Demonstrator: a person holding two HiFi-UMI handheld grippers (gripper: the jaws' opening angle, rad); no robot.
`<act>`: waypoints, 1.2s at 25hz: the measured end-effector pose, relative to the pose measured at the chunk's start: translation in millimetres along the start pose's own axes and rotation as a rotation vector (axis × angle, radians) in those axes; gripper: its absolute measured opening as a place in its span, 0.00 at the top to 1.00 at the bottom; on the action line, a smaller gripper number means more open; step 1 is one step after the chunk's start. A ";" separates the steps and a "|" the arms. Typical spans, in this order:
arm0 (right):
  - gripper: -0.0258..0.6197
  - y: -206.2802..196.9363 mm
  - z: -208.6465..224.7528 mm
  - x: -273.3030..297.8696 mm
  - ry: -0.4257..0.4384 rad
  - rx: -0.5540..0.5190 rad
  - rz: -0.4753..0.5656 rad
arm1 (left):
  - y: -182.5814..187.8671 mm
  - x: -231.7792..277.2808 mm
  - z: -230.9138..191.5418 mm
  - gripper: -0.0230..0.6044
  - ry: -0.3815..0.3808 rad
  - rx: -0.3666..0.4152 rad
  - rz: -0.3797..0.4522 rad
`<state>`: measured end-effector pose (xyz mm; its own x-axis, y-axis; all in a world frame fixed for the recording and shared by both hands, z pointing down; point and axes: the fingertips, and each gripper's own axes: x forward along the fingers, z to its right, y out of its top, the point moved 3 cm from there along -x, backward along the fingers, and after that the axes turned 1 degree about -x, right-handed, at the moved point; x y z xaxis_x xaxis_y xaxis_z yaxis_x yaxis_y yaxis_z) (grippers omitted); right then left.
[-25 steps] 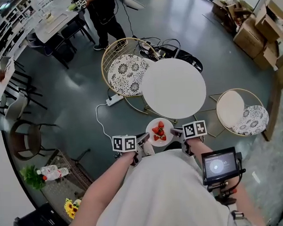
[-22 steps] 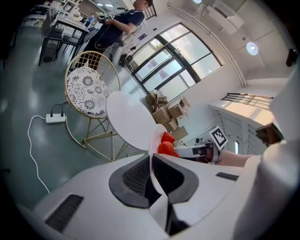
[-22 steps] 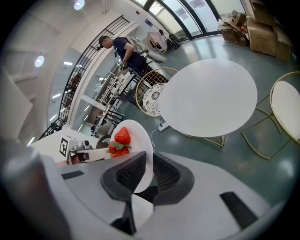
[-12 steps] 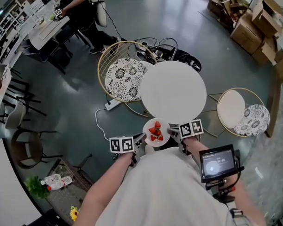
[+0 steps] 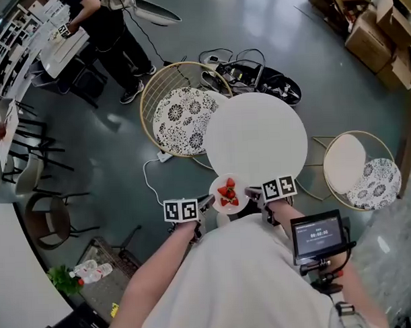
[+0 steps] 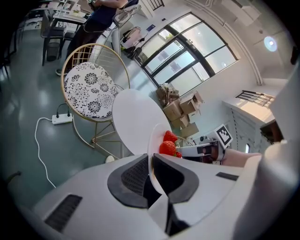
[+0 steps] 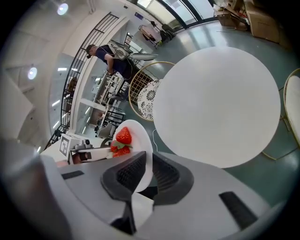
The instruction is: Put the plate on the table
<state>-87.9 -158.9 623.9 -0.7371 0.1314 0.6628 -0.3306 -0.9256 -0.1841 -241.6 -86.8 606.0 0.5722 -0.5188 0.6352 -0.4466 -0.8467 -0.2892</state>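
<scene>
The plate [image 5: 228, 194] with strawberries [image 5: 228, 191] on it is held in the air between the two grippers, just at the near edge of the round white tabletop [image 5: 256, 139] and not set down on it. The left gripper [image 5: 207, 204] has its fingers [image 6: 133, 176] clamped on the plate's left rim, the thin white edge pinched between the pads. The right gripper [image 5: 254, 192] has its fingers [image 7: 126, 176] clamped on the opposite rim. A patterned chair [image 5: 179, 118] stands beside the tabletop's far left edge.
</scene>
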 end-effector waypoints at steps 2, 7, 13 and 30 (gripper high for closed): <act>0.91 17.4 8.6 3.3 0.003 0.001 -0.015 | 13.9 11.6 -4.8 0.94 0.012 -0.019 -0.012; 0.91 34.7 28.2 5.1 0.009 0.029 -0.035 | 31.8 34.6 -8.3 0.94 0.020 -0.030 -0.049; 0.91 48.5 54.8 8.6 -0.007 0.072 -0.050 | 46.1 65.8 -14.5 0.93 0.032 -0.021 -0.099; 0.91 106.8 110.7 33.3 -0.055 0.052 -0.127 | 83.8 137.6 -48.9 0.92 0.119 -0.063 -0.185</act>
<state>-82.5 -292.7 706.6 -0.6578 0.2304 0.7171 -0.3871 -0.9201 -0.0595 -233.9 -223.4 704.2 0.5647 -0.3345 0.7545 -0.3857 -0.9152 -0.1171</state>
